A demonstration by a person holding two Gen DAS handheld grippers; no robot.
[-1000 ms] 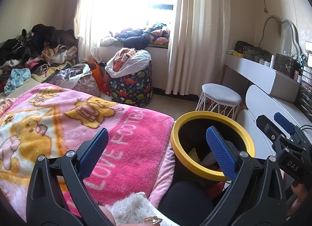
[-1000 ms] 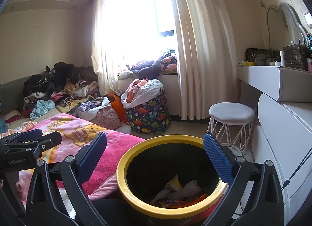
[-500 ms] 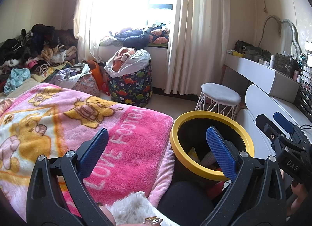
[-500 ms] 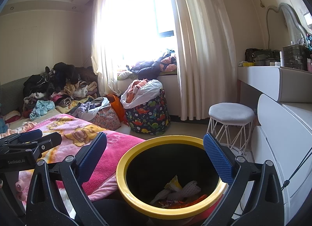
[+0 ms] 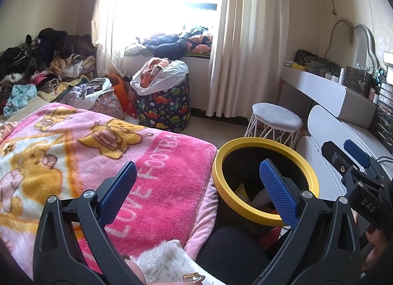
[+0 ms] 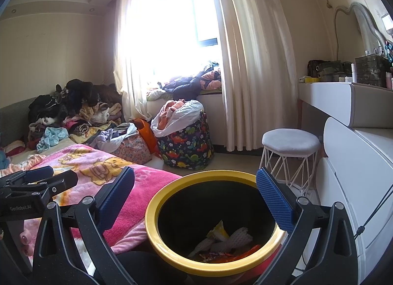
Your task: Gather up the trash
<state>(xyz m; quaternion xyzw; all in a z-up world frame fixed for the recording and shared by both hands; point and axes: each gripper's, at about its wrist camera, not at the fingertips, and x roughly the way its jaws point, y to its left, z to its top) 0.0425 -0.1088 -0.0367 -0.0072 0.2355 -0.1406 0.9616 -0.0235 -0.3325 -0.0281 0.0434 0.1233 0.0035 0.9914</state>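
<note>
A black trash bin with a yellow rim stands beside the bed; it also shows in the left wrist view. Inside lie crumpled wrappers and white foam netting. My right gripper is open and empty, held just above the bin's mouth. My left gripper is open and empty, over the edge of the pink blanket with its right finger over the bin. Each gripper shows in the other's view: the left one at the left edge, the right one at the right edge.
A pink cartoon blanket covers the bed. Piled clothes lie at the far end. A dinosaur-print laundry basket and a white stool stand near the curtains. A white dresser runs along the right.
</note>
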